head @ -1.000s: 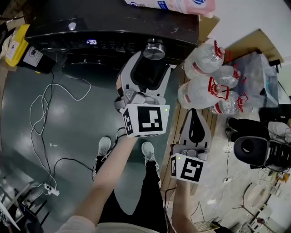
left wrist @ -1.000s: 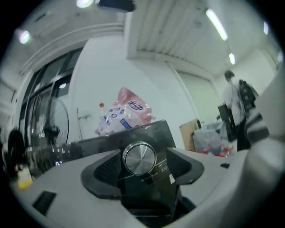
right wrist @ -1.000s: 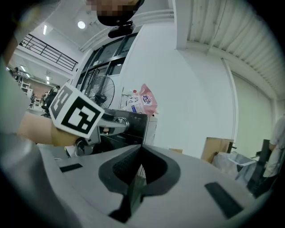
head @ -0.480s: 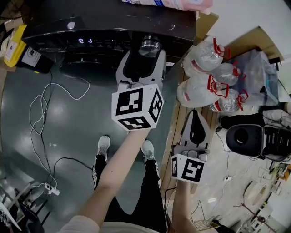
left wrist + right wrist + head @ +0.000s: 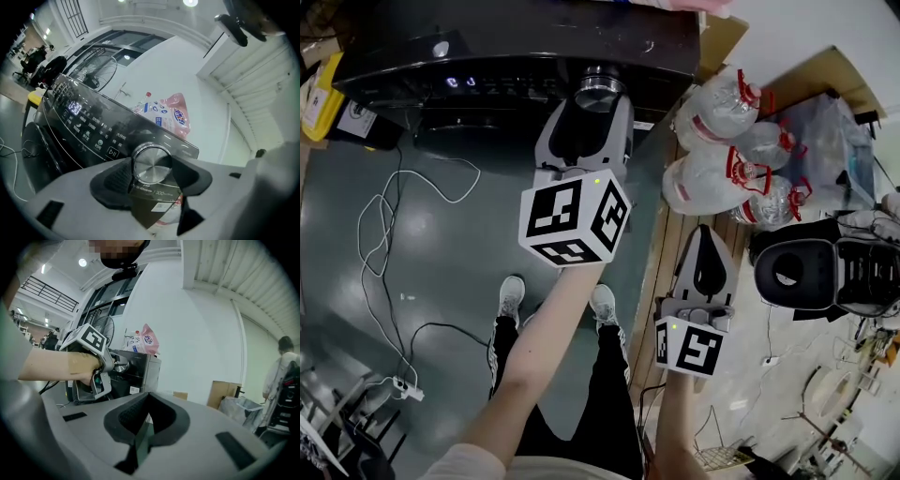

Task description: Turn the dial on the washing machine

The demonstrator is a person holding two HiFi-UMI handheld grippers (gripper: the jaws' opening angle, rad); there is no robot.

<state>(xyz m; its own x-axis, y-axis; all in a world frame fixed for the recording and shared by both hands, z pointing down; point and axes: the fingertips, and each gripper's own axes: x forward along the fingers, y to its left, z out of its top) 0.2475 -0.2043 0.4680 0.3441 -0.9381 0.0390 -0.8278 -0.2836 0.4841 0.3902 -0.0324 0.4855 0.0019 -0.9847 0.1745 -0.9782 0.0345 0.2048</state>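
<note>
While its jaws have just been closing, the left claw [image 5: 600, 101] is seen clamped on the silver dial [image 5: 151, 162], which is pressed between its dark pads on the washing machine [image 5: 84, 126] directly ahead. The right claw [image 5: 149, 403] is held shut and empty, well apart, beside the left one.

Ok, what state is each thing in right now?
left gripper: jaws have just been closing, pads now on the dial.
dial: held between those pads.
right gripper: shut, empty.
display: lit.
water bottles: red caps on.
</note>
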